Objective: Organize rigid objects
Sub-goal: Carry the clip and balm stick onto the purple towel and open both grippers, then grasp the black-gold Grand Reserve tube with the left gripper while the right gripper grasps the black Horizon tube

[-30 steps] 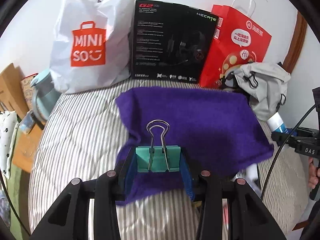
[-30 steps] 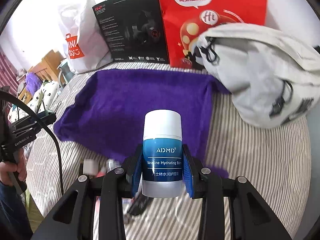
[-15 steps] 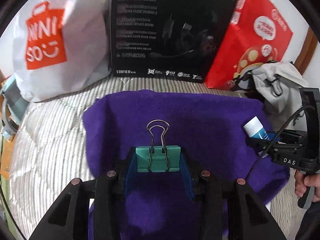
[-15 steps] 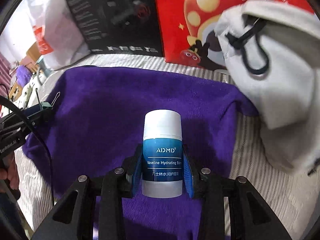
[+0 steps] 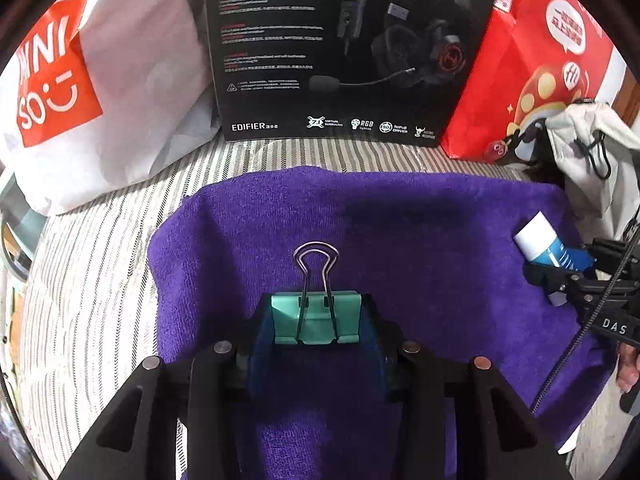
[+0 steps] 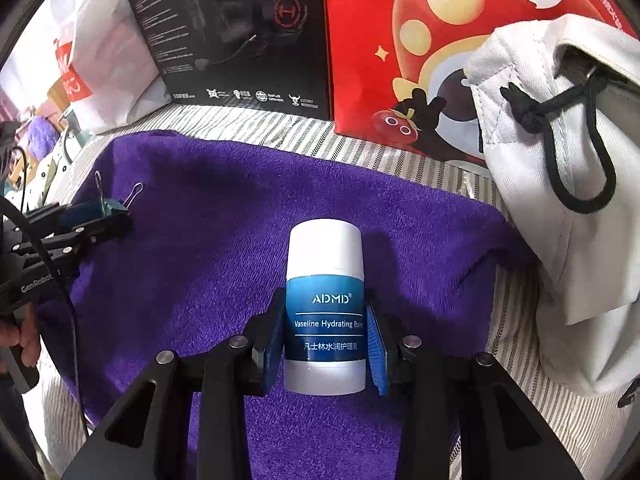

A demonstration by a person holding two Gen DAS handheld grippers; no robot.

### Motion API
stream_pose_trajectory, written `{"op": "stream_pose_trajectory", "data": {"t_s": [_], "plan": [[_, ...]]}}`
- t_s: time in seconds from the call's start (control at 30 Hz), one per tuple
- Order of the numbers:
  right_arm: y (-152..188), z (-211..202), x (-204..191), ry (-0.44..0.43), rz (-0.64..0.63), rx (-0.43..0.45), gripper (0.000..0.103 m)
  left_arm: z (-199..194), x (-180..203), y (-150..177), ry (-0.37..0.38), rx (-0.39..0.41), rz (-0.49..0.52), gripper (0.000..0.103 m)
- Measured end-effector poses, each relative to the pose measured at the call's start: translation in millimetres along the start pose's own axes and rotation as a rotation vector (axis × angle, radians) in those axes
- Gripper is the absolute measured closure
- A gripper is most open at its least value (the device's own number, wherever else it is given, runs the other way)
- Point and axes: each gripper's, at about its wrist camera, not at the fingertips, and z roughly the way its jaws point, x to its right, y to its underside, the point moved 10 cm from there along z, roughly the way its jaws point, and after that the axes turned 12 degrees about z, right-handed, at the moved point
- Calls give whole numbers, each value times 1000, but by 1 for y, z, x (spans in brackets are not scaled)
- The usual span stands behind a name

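My left gripper (image 5: 316, 322) is shut on a teal binder clip (image 5: 316, 320) with its wire handles pointing forward, held low over the purple towel (image 5: 400, 240). My right gripper (image 6: 326, 340) is shut on a white and blue balm tube (image 6: 325, 308), upright between the blue pads, also over the purple towel (image 6: 224, 232). In the left wrist view the balm tube (image 5: 540, 242) and right gripper (image 5: 568, 276) show at the towel's right edge. From the right wrist the binder clip (image 6: 114, 204) and left gripper (image 6: 96, 220) appear at the towel's left edge.
The towel lies on a striped bed cover (image 5: 92, 272). Along the back stand a white shopping bag (image 5: 120, 92), a black headset box (image 5: 340, 48) and a red paper bag (image 5: 532, 64). A grey-white drawstring pouch (image 6: 568, 200) crowds the right side. A hand (image 6: 16, 336) holds the left gripper.
Both grippers have moved forward and lower over the towel, toward the boxes at the back. The clip and the balm tube stay held as before.
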Motion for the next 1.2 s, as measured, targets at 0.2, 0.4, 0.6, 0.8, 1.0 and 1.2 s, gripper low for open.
{"op": "stream_pose_trajectory", "data": {"t_s": [0.2, 0.4, 0.6, 0.8, 1.0, 1.2], "plan": [[13, -4, -3, -41, -14, -32, 37, -3, 9, 6, 26, 3, 47, 43], [27, -13, 6, -12, 13, -47, 37, -9, 15, 18, -3, 2, 64, 36], [50, -59, 13, -27, 55, -15, 37, -59, 7, 28, -3, 64, -20, 36], [97, -117, 15, -76, 88, 32, 37, -112, 20, 75, -10, 83, -19, 36], [147, -140, 34, -78, 166, 24, 37, -115, 62, 144, 42, 30, -4, 36], [191, -137, 34, -74, 181, -24, 37, -94, 91, 165, 82, 1, -27, 36]]}}
